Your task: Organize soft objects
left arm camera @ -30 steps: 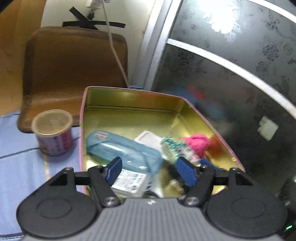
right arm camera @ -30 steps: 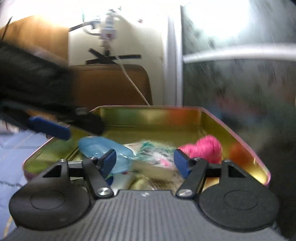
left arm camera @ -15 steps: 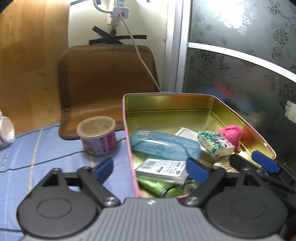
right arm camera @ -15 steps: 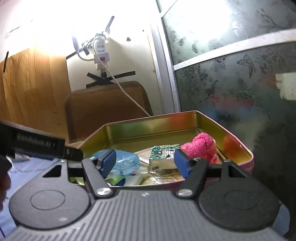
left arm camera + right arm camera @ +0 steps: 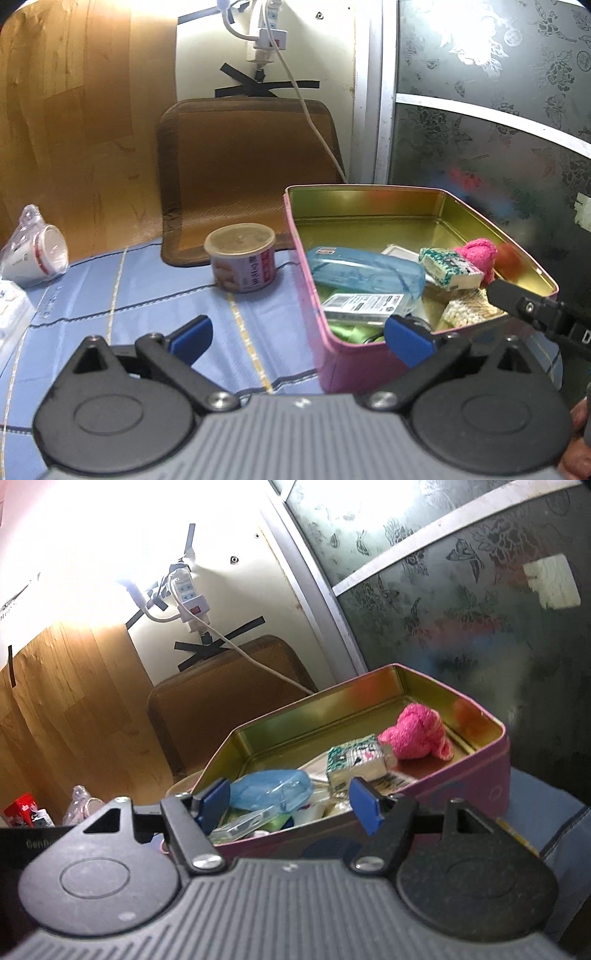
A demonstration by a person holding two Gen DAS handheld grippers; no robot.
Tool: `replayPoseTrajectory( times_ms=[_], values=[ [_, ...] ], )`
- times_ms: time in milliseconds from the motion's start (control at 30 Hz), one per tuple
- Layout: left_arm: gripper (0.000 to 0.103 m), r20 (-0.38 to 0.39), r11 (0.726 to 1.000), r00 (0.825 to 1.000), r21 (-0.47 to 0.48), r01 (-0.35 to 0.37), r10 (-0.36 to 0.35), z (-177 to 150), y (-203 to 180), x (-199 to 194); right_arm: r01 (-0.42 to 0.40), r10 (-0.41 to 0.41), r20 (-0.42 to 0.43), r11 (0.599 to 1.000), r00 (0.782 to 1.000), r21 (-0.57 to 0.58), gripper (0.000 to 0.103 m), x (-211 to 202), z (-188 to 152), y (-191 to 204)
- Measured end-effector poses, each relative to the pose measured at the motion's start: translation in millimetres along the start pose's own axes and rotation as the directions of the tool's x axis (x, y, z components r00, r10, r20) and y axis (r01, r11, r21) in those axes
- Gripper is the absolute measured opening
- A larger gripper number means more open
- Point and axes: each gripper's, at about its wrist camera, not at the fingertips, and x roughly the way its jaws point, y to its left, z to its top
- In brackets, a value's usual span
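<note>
A pink tin [image 5: 354, 362] with a gold inside stands on the blue cloth [image 5: 129, 295]. In it lie a pink fluffy ball [image 5: 476, 254], a blue see-through case [image 5: 362, 273], a green-and-white box [image 5: 447, 269], a yellow sponge [image 5: 469, 310] and a labelled pack. My left gripper [image 5: 297, 339] hovers before the tin's near left corner. Its jaws are opening wide and nothing is held. My right gripper [image 5: 290, 805] hangs at the tin's [image 5: 461, 794] near wall, tilted. Its jaws are opening and grip nothing. Beyond it lie the blue case [image 5: 269, 790] and the pink ball [image 5: 413, 738].
A small lidded can [image 5: 242, 262] stands left of the tin. Behind it a brown cushion [image 5: 251, 166] leans on the wall, with a white cable [image 5: 306, 110] hanging over it. A wrapped cup [image 5: 33, 258] lies far left. Dark patterned glass [image 5: 498, 147] closes off the right.
My left gripper drew back from over the tin toward its left corner and its jaws spread wide. The right wrist view rolled, so the tin now looks tilted.
</note>
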Motion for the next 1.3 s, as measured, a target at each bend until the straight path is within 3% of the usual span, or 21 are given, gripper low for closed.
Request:
replayPoseTrajectory(
  times_ms=[533,1300],
  values=[
    [0.103,-0.061,0.998,0.997,-0.034,-0.055,0.053,-24,27,-5,-0.04,0.039,-0.024,0.998,0.999,-0.045,0.076,-7,-7,33],
    [0.103,-0.026,0.996,0.996,-0.012,-0.09,0.089,-32,28,-16,-0.046,0.044,-0.035,0.998,0.998,-0.053,0.079,-7,-11,39]
  ],
)
